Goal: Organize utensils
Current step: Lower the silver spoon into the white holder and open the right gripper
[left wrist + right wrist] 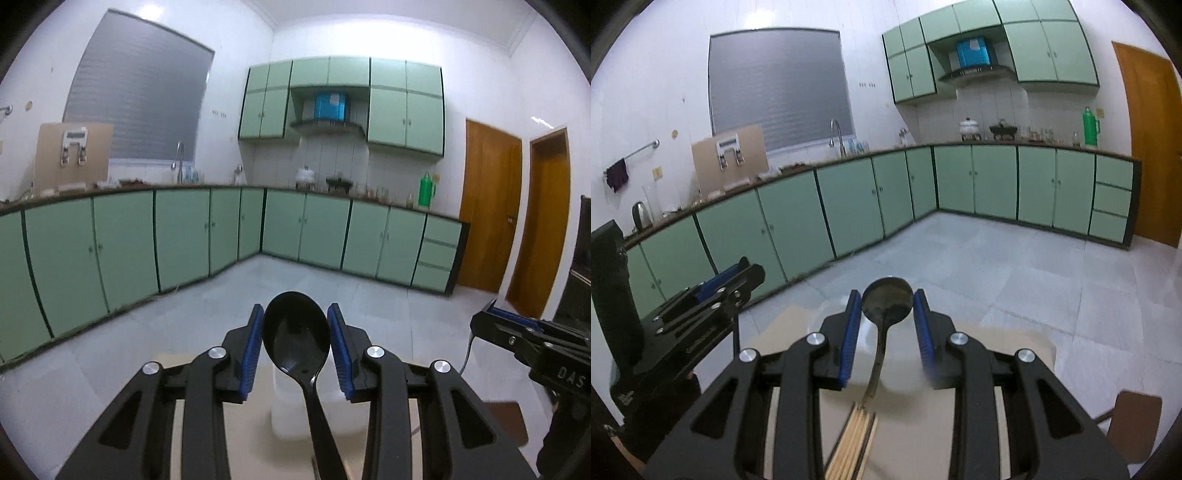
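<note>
In the left wrist view, my left gripper [296, 314] is shut on a black plastic spoon [295, 332], bowl upward between the blue pads, its handle running down under the gripper. A white translucent container [284, 413] stands on the beige table below it. In the right wrist view, my right gripper [886, 299] is shut on a dark metal spoon [886, 299] with a wood-striped handle [855, 443], held above the table. The right gripper also shows at the right edge of the left wrist view [524, 332]; the left one shows at the left of the right wrist view [713, 295].
The beige table [923, 406] lies below both grippers. A brown chair seat [1134, 421] stands at the right. Green kitchen cabinets [184, 232] line the far walls across a tiled floor. Wooden doors [491, 206] are at the right.
</note>
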Tool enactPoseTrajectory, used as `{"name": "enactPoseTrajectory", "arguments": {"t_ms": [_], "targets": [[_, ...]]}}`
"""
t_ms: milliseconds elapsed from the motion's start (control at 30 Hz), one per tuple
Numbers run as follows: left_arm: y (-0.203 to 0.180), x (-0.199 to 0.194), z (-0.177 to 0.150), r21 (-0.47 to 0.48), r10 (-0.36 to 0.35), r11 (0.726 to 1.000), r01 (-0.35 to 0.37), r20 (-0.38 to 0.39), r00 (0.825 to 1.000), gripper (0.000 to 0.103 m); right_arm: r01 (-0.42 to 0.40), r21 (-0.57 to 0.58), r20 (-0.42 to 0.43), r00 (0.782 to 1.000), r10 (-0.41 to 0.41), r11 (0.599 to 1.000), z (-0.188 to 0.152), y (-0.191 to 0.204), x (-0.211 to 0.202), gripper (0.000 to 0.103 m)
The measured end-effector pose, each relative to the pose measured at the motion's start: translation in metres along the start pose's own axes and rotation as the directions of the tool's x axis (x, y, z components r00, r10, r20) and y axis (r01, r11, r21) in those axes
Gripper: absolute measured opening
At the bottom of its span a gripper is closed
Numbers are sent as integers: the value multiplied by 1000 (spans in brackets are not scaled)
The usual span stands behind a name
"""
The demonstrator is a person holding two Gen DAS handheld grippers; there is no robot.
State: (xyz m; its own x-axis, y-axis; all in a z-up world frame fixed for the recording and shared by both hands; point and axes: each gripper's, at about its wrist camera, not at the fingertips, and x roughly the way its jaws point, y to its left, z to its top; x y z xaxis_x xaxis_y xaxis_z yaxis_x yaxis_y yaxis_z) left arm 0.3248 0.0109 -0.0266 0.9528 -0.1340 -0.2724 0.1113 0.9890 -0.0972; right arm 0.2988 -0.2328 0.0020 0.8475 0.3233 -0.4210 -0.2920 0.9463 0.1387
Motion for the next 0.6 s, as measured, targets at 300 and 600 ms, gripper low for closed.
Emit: {"name": "enactPoseTrajectory", "arguments": {"t_ms": [300, 600], "targets": [[-10, 62, 28, 11, 23, 1000, -23, 70, 997, 35, 67, -15, 42, 997, -67, 998, 51, -18, 45, 28], [-5, 119, 0, 11, 14, 1000, -15, 19, 1000, 35, 115, -8, -79, 990, -115, 993, 28, -27, 114, 28]]}}
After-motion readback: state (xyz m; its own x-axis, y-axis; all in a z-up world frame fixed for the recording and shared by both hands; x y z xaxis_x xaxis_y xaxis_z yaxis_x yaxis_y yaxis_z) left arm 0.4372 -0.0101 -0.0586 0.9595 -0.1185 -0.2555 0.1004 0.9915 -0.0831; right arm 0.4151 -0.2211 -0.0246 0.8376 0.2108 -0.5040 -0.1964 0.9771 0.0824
